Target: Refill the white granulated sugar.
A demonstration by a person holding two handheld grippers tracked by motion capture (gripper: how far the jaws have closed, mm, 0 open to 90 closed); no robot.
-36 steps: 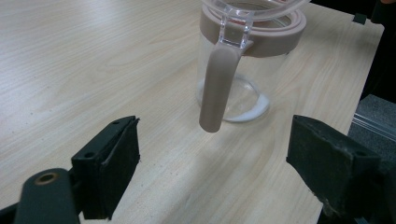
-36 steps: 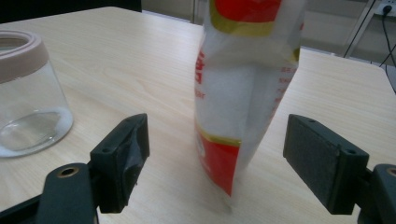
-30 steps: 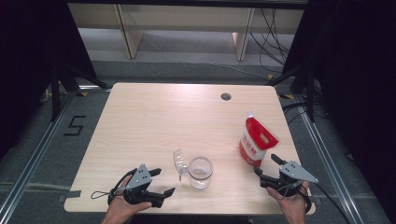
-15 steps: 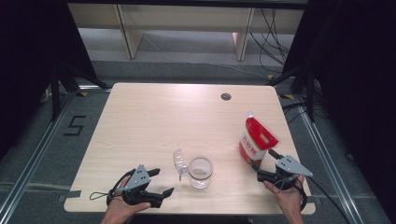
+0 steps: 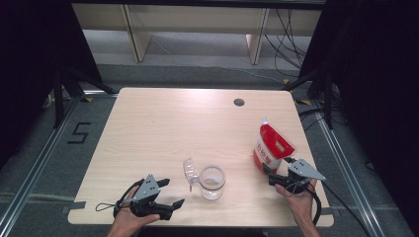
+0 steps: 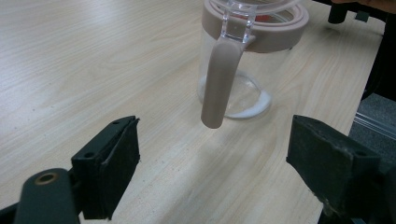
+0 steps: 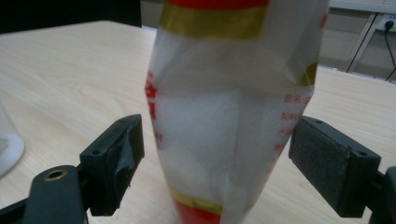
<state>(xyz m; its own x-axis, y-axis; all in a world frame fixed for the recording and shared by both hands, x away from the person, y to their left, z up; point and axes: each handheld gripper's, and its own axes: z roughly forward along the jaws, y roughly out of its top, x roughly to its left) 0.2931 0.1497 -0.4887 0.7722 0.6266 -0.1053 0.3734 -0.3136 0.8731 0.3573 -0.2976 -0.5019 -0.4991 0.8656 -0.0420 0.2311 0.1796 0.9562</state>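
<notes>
A clear glass jar (image 5: pixel 212 181) with a pinkish rim and its hinged lid (image 5: pixel 189 171) flipped open stands near the table's front middle. In the left gripper view the jar (image 6: pixel 243 60) shows a beige clasp hanging down its side and a little white powder at the bottom. My left gripper (image 5: pixel 172 193) is open, a short way left of the jar. A red and white pouch (image 5: pixel 271 146) stands upright at the right. My right gripper (image 5: pixel 272 170) is open, its jaws on either side of the pouch (image 7: pixel 229 112) without touching it.
The light wooden table (image 5: pixel 163 123) has a round cable hole (image 5: pixel 239 102) at the back right. Its front edge lies just under both hands. Cables (image 5: pixel 341 197) trail off the right side. Dark frames and shelving stand beyond the table.
My right gripper has moved forward and left toward the pouch, bringing its jaws around the pouch's base. The left gripper has barely shifted.
</notes>
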